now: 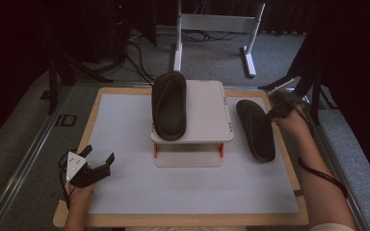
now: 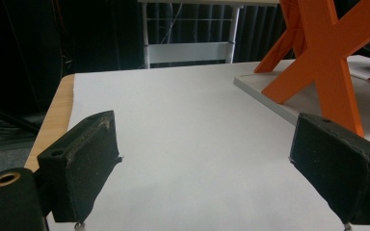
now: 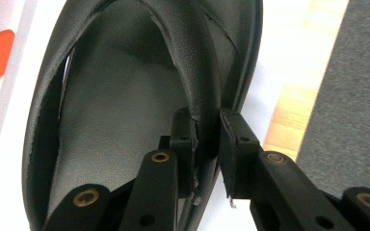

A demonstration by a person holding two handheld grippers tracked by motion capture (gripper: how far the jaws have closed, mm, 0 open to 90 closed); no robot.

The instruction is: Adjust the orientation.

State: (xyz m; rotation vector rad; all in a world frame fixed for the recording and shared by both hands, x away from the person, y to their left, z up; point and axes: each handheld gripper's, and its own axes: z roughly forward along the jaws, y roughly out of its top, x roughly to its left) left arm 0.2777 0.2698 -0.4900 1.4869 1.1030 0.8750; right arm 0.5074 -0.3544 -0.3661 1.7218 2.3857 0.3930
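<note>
Right tool (image 3: 207, 139) pinches slipper (image 3: 125, 96) edge; left tool (image 2: 212, 163) gapes, holding nothing.

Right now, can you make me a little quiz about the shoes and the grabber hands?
1. True or false: the right gripper is pinching the edge of the shoe on the table.
2. Where does the other shoe sit? A) on the white shelf B) on the floor C) in a box
3. Are the left gripper jaws open or shut?

Key: 1 true. 2 A. 3 open, with nothing between them.
</note>
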